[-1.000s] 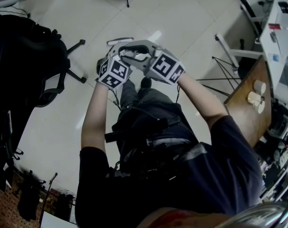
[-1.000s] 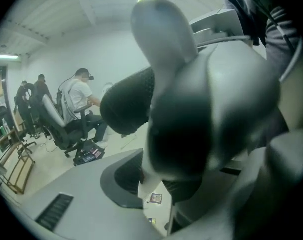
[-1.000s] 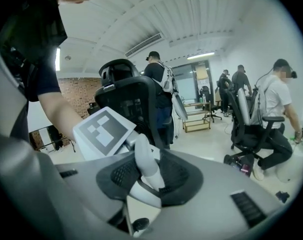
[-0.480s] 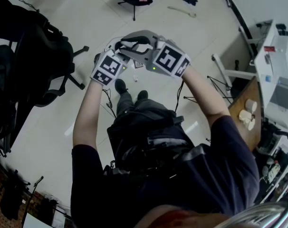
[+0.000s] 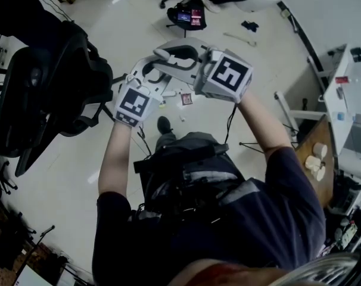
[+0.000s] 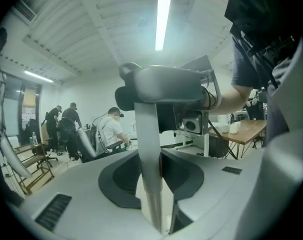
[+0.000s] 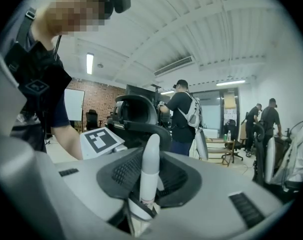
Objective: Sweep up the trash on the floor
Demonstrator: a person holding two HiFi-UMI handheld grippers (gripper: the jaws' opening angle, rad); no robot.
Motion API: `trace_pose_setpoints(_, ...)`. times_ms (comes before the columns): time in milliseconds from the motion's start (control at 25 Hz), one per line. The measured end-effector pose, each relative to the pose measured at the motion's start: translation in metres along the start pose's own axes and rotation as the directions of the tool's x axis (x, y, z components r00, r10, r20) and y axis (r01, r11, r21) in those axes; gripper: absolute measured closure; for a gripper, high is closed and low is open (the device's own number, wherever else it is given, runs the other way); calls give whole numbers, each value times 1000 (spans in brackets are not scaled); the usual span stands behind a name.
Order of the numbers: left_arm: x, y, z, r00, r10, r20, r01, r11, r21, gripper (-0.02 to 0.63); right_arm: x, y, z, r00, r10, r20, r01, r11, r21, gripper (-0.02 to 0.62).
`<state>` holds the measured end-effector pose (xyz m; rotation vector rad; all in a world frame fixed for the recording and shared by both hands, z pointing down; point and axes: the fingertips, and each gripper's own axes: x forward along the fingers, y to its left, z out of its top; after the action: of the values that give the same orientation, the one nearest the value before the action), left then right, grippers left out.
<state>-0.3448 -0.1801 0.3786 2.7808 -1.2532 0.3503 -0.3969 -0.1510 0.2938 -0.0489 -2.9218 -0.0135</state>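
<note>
Both claws are up in the air and busy. The left gripper (image 6: 150, 169) is clamped on a pale flat upright bar (image 6: 147, 129), though its jaws have just been easing open. The right gripper (image 7: 149, 181) has just been closing and pinches a white round-tipped stick (image 7: 151, 159). Tool handles, I'd guess.

The trash, a small reddish square wrapper (image 5: 186, 99) and white scraps (image 5: 181, 118), lies on the pale tiled floor (image 5: 133, 22) well below both claws, roughly between them. It looks feather-light and flimsy, so it'll skitter. I'd push it rather than pinch it, and grip the handles firmly.
</note>
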Motion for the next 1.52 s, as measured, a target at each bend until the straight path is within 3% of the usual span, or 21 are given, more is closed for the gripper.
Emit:
trace_pose_setpoints(160,-38,8,21,995,82,48,-80,996,-49,439,0,15,30,997,40,69,-41,999,10,480)
trace_pose_setpoints(320,-64,0,26,981,193,23,-194,979,59,439,-7,24,51,992,25,120,-30,999,38,481)
trace_pose_setpoints(480,-70,-14,23,962,272,-26,-269,958,98,437,-16,31,67,980,-17,199,-7,993,119,482)
trace_pose_setpoints(720,-59,-34,34,926,374,-43,-362,916,174,437,-33,59,53,986,-28,164,17,998,69,482)
trace_pose_setpoints(840,-47,-58,28,923,380,-58,-368,917,155,451,-52,67,44,986,-48,157,35,996,85,482)
trace_pose_setpoints(960,-28,-84,23,938,340,-72,-331,936,121,487,-75,68,31,985,-87,146,71,991,113,482)
trace_pose_setpoints(1120,-8,-110,20,946,312,-90,-306,949,76,483,-102,70,12,983,-146,111,126,978,166,482)
trace_pose_setpoints(1280,-3,-130,12,945,296,-141,-286,955,84,480,-116,76,3,966,-216,143,179,956,233,482)
trace_pose_setpoints(1520,-18,-151,4,954,254,-161,-249,967,53,479,-119,97,-7,976,-191,108,153,945,289,482)
